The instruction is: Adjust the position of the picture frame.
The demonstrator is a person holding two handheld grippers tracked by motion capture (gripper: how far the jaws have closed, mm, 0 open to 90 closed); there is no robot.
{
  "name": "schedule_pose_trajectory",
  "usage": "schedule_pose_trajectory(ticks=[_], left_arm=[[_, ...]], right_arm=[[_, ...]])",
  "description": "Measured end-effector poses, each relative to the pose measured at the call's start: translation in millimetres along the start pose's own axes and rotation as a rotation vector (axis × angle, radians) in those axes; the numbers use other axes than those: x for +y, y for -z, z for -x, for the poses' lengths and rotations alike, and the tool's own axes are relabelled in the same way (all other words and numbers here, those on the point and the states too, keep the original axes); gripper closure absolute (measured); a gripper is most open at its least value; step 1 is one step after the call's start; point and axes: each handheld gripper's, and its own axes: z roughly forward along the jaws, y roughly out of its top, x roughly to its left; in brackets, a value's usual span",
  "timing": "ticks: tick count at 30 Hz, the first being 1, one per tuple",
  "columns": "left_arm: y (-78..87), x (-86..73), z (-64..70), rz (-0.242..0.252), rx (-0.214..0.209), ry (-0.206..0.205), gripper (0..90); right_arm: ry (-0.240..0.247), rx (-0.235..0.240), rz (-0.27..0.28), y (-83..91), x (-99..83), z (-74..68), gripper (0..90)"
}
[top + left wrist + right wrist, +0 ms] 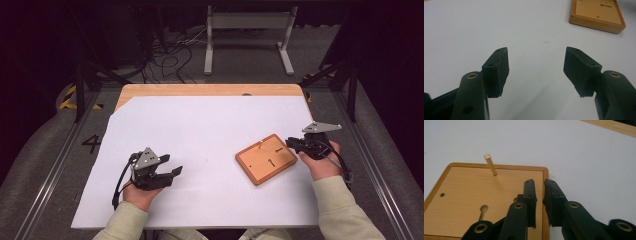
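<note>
A square wooden board point(266, 159) lies on the white sheet point(200, 130), right of the middle. A thin brass peg point(491, 165) stands tilted in a hole near the board's far edge, and a keyhole slot point(483, 208) is cut in its face. My right gripper point(289, 143) is at the board's right corner. In the right gripper view its jaws hover over the board's rim point(545, 173), nearly closed, with nothing visible in the gripper point(539, 181). My left gripper point(172, 165) rests low at the sheet's left front. It is open point(536, 51) and empty, with the board point(596, 15) far off.
The wooden table edge point(210, 90) shows beyond the white sheet. A white metal frame point(247, 30) and loose cables point(170, 55) lie on the floor behind the table. Aluminium rails point(55, 165) run along both sides.
</note>
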Motion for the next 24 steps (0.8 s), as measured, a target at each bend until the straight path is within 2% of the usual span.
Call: schedule_pose_trajectory(ticks=[5,13,21,23,24], left_arm=[[-1.7,-1.3,-0.2,-0.004,0.000,0.003,37.0],[-2.4,-1.9,1.0,-0.007,-0.006,0.006,37.0],[-3.3,-2.1,1.1,-0.013,-0.010,0.001,36.9],[-3.3,-2.1,1.3,-0.012,-0.009,0.003,36.8],[-3.2,-2.0,1.3,-0.014,-0.011,0.003,36.8]], right_arm=[[-0.013,-0.013,-0.041,-12.9,3.0,8.1,88.0],[-0.024,-0.060,-0.112,-32.2,0.3,18.8,90.0],[-0.065,-0.037,-0.163,-44.9,-5.2,23.8,90.0],[-0.063,-0.019,-0.170,-47.3,-5.4,22.5,90.0],[-0.057,-0.024,-0.176,-48.1,-5.6,21.3,90.0]])
